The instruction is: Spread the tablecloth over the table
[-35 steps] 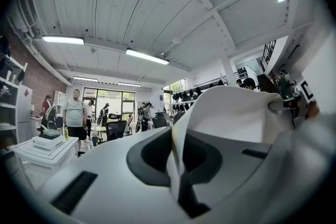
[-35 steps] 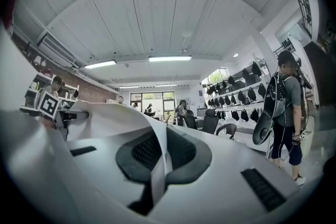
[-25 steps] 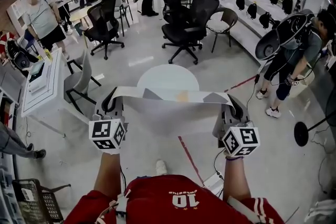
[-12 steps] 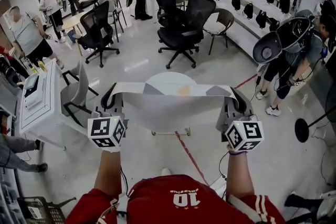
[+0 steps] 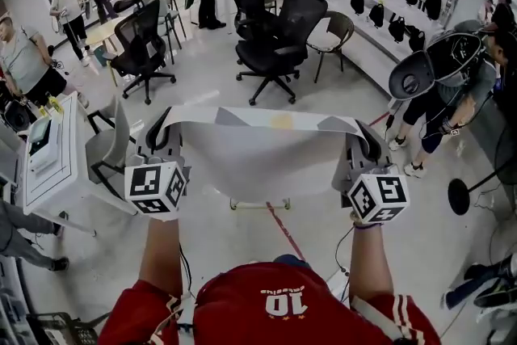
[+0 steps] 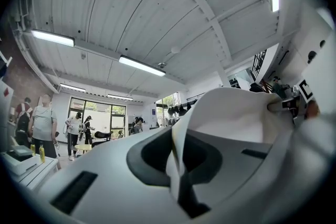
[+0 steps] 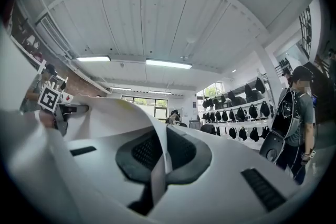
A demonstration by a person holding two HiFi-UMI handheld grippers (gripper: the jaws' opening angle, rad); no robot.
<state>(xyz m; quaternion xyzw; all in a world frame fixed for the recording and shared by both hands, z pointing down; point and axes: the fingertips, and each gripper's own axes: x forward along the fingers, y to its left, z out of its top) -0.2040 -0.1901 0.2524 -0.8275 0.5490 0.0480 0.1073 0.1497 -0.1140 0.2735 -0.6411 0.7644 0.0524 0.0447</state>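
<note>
- The left gripper [image 5: 164, 128] is clamping its jaws together on one corner of the white tablecloth [image 5: 257, 157]
- The right gripper [image 5: 362, 138] is pinching the opposite corner, its jaws closed on the fabric
- The tablecloth is hanging stretched between them in the air, with the table's foot [image 5: 258, 205] showing just below its edge

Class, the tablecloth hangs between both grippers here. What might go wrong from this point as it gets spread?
1. The left gripper and right gripper each have their jaws shut on only a thin edge of the tablecloth; a quick fling might pull it free.
2. In the head view the hanging cloth hides the top of the table, and only its foot shows, so the cloth may well land off-centre.
</note>
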